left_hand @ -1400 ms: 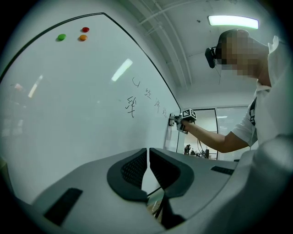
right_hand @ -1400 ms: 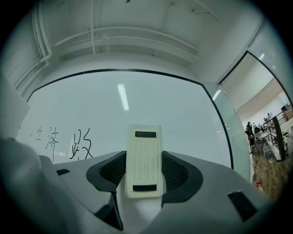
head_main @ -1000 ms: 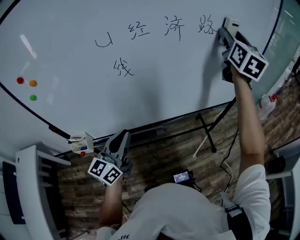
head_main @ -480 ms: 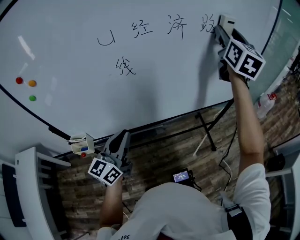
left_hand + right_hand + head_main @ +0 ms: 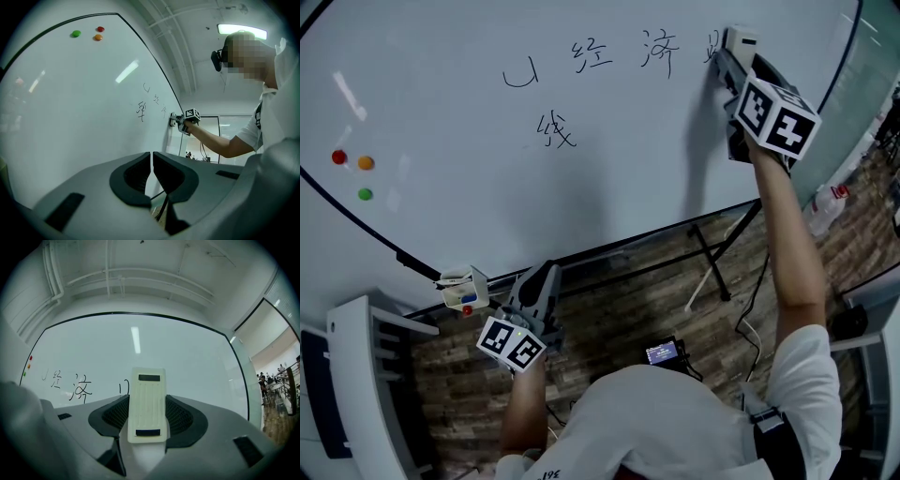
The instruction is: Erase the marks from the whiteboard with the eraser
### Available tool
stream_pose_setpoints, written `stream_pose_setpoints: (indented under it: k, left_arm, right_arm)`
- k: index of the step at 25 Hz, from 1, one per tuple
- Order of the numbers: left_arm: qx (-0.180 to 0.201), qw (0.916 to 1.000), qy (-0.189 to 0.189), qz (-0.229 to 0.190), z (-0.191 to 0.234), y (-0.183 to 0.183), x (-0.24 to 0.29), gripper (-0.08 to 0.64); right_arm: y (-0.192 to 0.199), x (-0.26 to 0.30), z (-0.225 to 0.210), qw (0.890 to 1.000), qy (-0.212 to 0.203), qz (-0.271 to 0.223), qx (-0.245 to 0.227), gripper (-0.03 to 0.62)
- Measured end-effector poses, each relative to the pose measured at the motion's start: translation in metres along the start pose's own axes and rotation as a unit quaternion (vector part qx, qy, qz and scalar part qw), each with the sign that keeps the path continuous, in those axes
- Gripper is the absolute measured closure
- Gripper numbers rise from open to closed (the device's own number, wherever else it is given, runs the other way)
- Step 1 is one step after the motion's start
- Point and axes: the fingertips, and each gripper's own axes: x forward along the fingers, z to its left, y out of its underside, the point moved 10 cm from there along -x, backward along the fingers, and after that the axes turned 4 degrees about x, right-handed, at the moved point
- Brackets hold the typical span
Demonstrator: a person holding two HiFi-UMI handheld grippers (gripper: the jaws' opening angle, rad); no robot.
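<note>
The whiteboard (image 5: pixel 609 178) carries black handwritten marks (image 5: pixel 591 58) along its top and one more mark (image 5: pixel 553 129) lower down. My right gripper (image 5: pixel 733 54) is shut on a cream eraser (image 5: pixel 739 39) pressed flat against the board over the rightmost mark. In the right gripper view the eraser (image 5: pixel 148 404) stands between the jaws, with marks (image 5: pixel 80 386) left of it and a stroke (image 5: pixel 123 387) at its edge. My left gripper (image 5: pixel 536 279) hangs low below the board, shut with nothing held; its jaws (image 5: pixel 151 176) meet.
Red, orange and green magnets (image 5: pixel 352 169) sit at the board's left. A small tray with markers (image 5: pixel 461 286) hangs at the lower edge. The board's stand leg (image 5: pixel 712 267) and cables cross the wood floor. A white chair (image 5: pixel 370 375) is at left.
My right gripper has slid the eraser left and upward across the rightmost mark, covering most of it. The left gripper has not moved.
</note>
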Motion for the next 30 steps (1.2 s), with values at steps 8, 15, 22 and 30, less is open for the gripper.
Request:
stream_pose_setpoints:
  k: [8, 15, 22, 30]
  left_arm:
    - [-0.004, 1.0000, 0.002, -0.003, 0.007, -0.002, -0.011, 0.552]
    - [-0.005, 1.0000, 0.006, 0.000, 0.014, -0.005, -0.019, 0.552]
    - [0.000, 0.9999, 0.011, 0.006, 0.021, -0.008, -0.028, 0.552]
    - [0.006, 0.9998, 0.017, 0.006, 0.024, -0.013, -0.037, 0.552]
  right_arm:
    - [0.001, -0.004, 0.029, 1.000, -0.009, 0.000, -0.017, 0.336]
    - [0.002, -0.005, 0.050, 1.000, -0.016, 0.001, -0.016, 0.336]
    - [0.006, -0.008, 0.075, 1.000, -0.019, -0.004, -0.007, 0.336]
    - [0.007, -0.012, 0.102, 1.000, -0.031, -0.001, 0.001, 0.336]
